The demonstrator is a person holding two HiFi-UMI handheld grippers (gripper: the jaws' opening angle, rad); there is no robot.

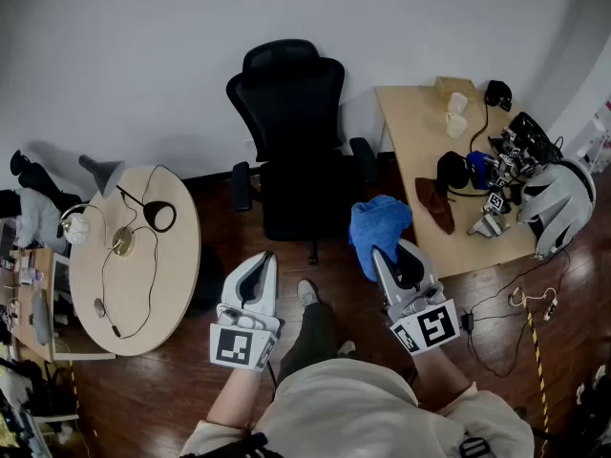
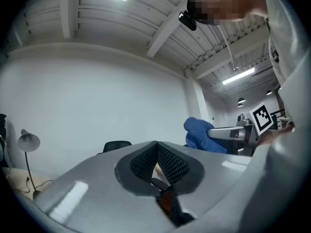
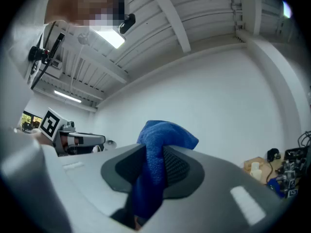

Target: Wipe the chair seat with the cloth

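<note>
Right gripper pinching the blue cloth; wiping not begun.
We hold the cloth up beside the chair seat's right edge, apparently not touching it; left gripper pressed together, empty; whole seat remains.

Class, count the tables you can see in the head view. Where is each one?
2. A round table stands left of the chair, and a rectangular table stands to its right. Another may be hidden at the picture's cluttered left edge.
</note>
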